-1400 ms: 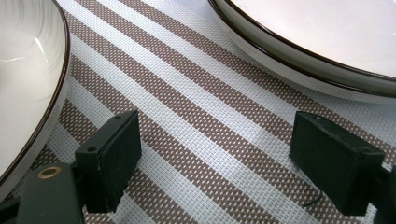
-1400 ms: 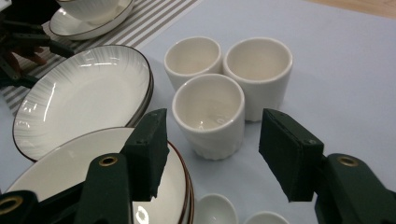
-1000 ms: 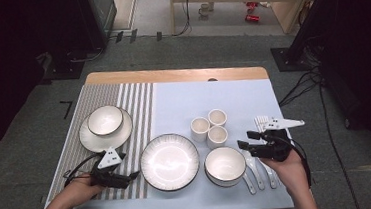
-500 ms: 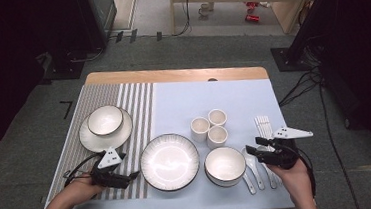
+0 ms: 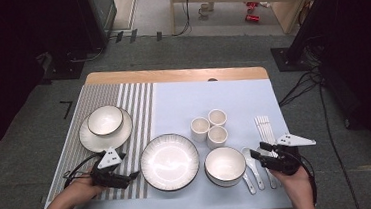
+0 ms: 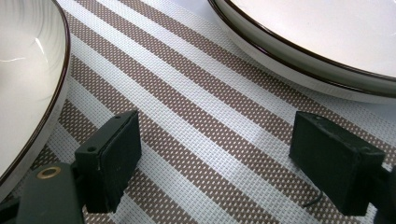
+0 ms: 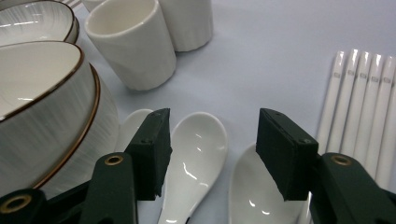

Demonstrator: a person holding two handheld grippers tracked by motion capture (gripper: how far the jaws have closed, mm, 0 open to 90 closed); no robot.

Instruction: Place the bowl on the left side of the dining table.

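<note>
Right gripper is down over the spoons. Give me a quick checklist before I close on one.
1. Right gripper open: ok.
2. Middle spoon lies between the fingers: ok.
3. Fingers already touching the spoon: cannot tell.
4. Neighbouring spoon clear of the right-hand finger: not ok, it lies right under it.
5. Bowl clear of the left-hand finger: ok, but close.
6. Left gripper out of the way, open over the striped mat: ok.

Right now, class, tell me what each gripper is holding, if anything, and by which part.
Nothing is held. The right gripper hangs open over the middle spoon, pads clear of it. The left gripper is open above the striped mat.
</note>
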